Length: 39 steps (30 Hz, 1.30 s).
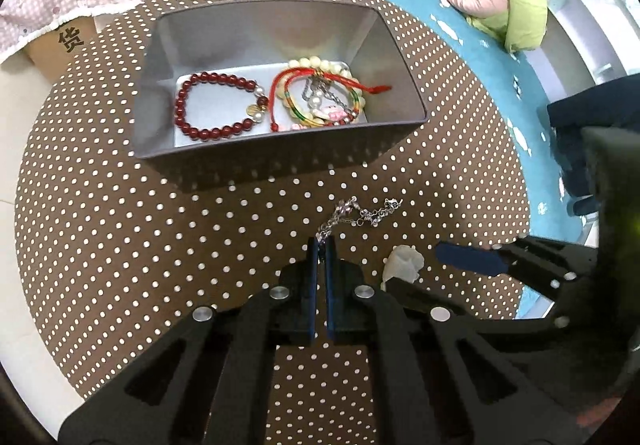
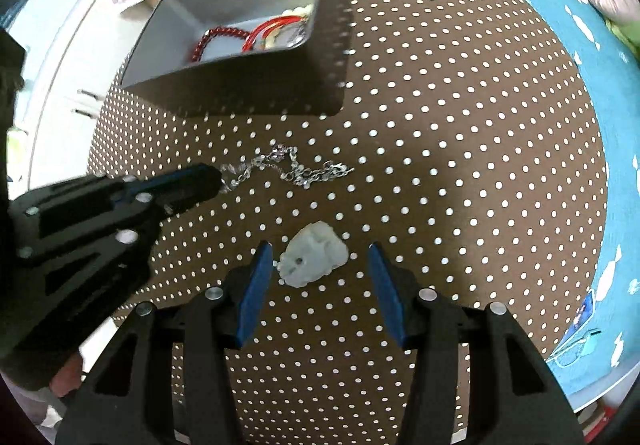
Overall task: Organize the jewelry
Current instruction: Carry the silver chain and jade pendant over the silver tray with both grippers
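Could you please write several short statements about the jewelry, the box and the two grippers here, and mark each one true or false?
1. The left gripper is shut on one end of the silver chain. True.
2. The white carved pendant already lies inside the grey box. False: it lies on the dotted tablecloth, between the open fingers of the right gripper.
3. A dark red bead bracelet lies in the box. True.
4. The right gripper is shut on the pendant. False: its jaws stand apart on either side of it.
5. The silver chain hangs fully in the air. False: most of it lies on the cloth.
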{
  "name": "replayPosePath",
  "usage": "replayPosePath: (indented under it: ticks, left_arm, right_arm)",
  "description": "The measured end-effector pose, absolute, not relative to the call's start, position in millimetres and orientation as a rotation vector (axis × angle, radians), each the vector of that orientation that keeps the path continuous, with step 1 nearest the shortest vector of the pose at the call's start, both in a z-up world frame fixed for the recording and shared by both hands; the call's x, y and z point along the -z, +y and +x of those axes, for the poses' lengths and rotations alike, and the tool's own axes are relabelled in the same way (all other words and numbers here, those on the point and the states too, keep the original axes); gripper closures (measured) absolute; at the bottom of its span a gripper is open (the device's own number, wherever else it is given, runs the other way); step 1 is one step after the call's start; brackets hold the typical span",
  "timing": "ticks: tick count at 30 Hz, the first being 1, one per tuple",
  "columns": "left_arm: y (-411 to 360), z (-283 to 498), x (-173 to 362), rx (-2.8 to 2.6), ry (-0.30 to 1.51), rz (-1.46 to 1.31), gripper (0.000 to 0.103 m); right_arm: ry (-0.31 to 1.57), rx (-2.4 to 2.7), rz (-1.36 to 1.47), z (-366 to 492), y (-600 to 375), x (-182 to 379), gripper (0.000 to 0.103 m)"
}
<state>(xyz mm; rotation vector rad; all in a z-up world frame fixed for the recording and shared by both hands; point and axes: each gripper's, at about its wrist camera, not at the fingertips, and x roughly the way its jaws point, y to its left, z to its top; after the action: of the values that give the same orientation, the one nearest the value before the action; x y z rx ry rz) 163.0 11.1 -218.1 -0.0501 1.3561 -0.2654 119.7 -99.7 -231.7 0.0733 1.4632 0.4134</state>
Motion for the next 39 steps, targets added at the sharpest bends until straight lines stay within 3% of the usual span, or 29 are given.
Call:
replayPosePath:
  ticks: [5,8,10,25,39]
  left_arm:
    - [41.4,147.8,192.8,0.255,1.322,-0.079,0.100]
    - [56.5,137.9,184.1,0.245,1.311,-0.088,0.100]
    - [66.8,130.5,179.7,0.238,1.307,-0.095,0.100]
    - [104.0,88.2,132.8,0.252,1.211,-0.101,0.100]
    - [110.4,123.3,56.3,0.317,1.062,-0.193,0.100]
  right_arm:
    - [1.440,-0.388,-0.017,110.3,-72.5,234.2,0.054]
    - [1.420,-0.341,-0.140,103.6,-56.1,232.7,0.063]
    - [1.406,-0.344,-0.164,100.7,-51.1,231.7,0.063]
    - [1.375,-0.294,0.013,112.4,-76.1,197.5,0.063]
    - [1.217,-0.321,0.075,152.3,-109.2,121.9,0.063]
